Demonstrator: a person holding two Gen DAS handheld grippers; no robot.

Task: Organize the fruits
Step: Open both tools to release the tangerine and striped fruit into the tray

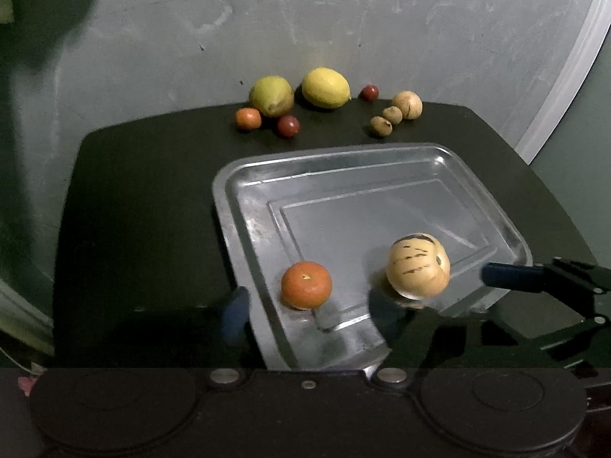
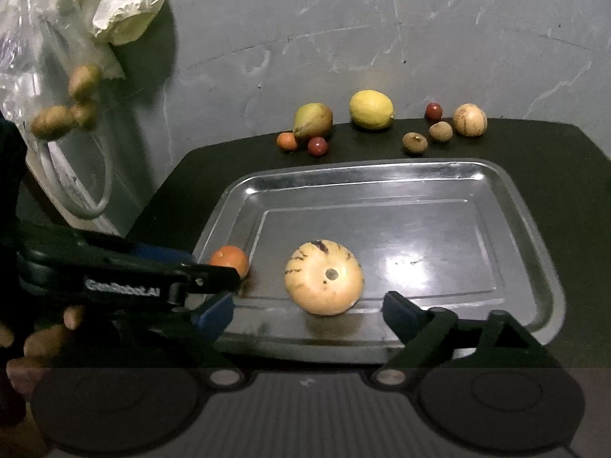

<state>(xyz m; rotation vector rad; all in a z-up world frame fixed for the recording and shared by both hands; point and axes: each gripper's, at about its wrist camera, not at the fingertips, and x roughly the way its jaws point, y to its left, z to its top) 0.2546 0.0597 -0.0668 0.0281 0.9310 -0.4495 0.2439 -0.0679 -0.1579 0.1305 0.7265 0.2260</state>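
A steel tray lies on the dark table. In it sit a tangerine and a pale striped melon. My left gripper is open at the tray's near left corner, the tangerine just ahead between its fingers, untouched. My right gripper is open at the tray's near edge. The melon rests between its fingers with a gap on each side. The tangerine peeks out behind the left gripper's finger. The right gripper's blue pad shows right of the melon.
Along the table's back edge lie a pear, a lemon, a small orange fruit, two red fruits, two brown fruits and a second pale melon. A plastic bag of brown produce hangs at left. A grey wall stands behind.
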